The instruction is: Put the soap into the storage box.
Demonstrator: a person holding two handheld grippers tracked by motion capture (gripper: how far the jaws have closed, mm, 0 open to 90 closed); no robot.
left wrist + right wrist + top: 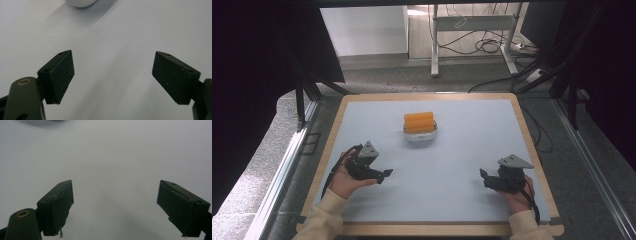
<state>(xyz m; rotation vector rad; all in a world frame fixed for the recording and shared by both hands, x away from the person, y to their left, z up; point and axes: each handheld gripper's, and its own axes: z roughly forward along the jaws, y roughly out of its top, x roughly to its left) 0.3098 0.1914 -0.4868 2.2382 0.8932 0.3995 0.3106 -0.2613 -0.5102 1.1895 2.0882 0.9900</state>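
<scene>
An orange ridged block [419, 121] rests on top of a white bowl [420, 135] near the middle of the pale blue table top [437, 175], toward its far half. My left gripper [385, 175] sits low at the front left, held in a hand, pointing right; its jaws stand wide apart with nothing between them [113, 75]. The bowl's white rim [80, 3] peeks in at the top of the left gripper view. My right gripper [482, 176] sits at the front right, pointing left, jaws also wide apart over bare table [115, 205].
The table has a wooden border [532, 145]. Beyond it is grey floor, a desk frame [434, 45] and loose cables [489, 46]. Metal rails [287, 160] run along both sides. Dark curtains hang left and right.
</scene>
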